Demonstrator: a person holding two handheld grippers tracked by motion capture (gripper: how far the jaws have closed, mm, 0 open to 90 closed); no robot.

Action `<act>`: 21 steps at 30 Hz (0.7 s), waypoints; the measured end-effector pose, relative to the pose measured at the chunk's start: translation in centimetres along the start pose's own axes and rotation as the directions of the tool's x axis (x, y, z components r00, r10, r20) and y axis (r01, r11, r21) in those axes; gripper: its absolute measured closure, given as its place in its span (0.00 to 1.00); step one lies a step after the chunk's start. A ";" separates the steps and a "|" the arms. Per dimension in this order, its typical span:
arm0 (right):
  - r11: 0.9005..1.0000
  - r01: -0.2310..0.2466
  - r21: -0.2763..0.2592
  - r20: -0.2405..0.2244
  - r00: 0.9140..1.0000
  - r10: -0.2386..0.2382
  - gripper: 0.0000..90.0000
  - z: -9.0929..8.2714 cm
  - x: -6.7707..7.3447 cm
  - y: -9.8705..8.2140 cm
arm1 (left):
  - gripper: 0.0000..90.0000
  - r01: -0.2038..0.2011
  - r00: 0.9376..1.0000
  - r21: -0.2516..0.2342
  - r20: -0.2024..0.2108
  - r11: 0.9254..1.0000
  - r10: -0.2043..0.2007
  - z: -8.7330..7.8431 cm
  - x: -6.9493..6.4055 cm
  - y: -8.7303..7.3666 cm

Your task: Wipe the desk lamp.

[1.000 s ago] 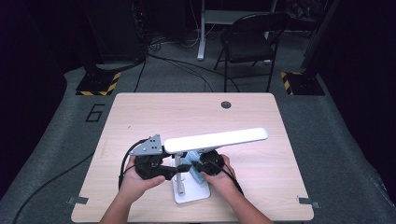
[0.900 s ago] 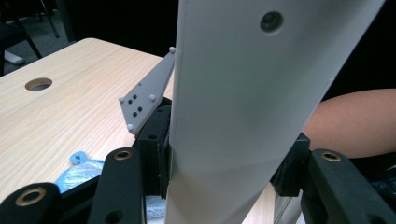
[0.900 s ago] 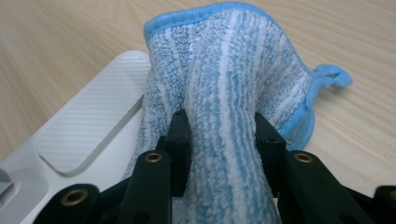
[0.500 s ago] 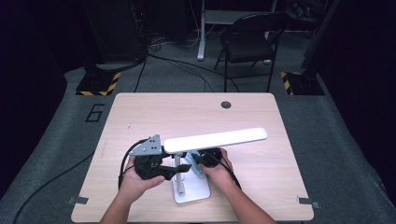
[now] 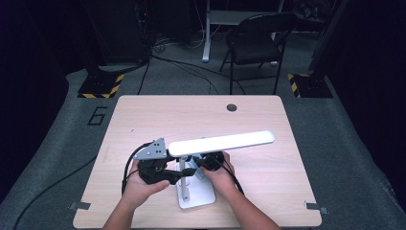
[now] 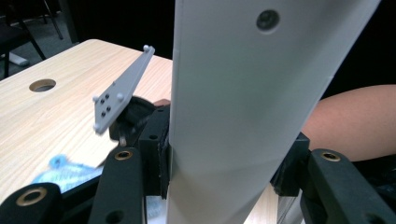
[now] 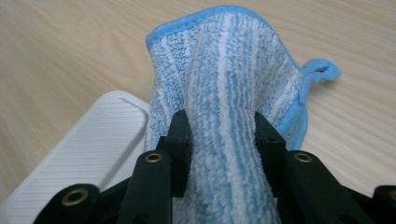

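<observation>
A white desk lamp stands near the table's front edge, its lit head bar (image 5: 222,143) reaching to the right above both hands. My left gripper (image 5: 178,176) is shut on the lamp's upright post (image 5: 184,184). In the left gripper view the flat white post (image 6: 243,93) sits clamped between the black pads of the left gripper (image 6: 224,161). My right gripper (image 5: 198,167) is just right of the post, over the lamp base (image 5: 203,197). It is shut on a blue-and-white striped cloth (image 7: 224,70), bunched between the pads of the right gripper (image 7: 223,135).
The wooden table (image 5: 143,120) has a round cable hole (image 5: 231,107) at its far edge. The lamp's ribbed white base (image 7: 88,154) lies just left of the cloth. A folding chair (image 5: 258,43) and black stands are on the floor beyond the table.
The right hand has shifted slightly beside the lamp post with the cloth. The left hand and the lamp have stayed put.
</observation>
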State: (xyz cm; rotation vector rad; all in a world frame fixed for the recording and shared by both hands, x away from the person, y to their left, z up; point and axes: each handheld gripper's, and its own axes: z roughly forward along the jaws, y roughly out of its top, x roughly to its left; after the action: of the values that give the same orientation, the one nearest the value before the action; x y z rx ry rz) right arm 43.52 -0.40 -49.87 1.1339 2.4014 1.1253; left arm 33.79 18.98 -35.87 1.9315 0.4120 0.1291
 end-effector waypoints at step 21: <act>0.991 0.134 0.009 -0.040 0.990 -0.133 0.75 -3.0 3.2 -3.3 | 0.56 0.006 1.000 -0.010 -0.001 1.000 -0.006 0.0 0.0 -0.1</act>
State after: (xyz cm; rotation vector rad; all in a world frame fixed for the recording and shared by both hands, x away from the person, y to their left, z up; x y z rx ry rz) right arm 38.04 -0.94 -50.01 0.9468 2.4752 1.1013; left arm 33.78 19.03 -35.99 1.9206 0.4174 0.1278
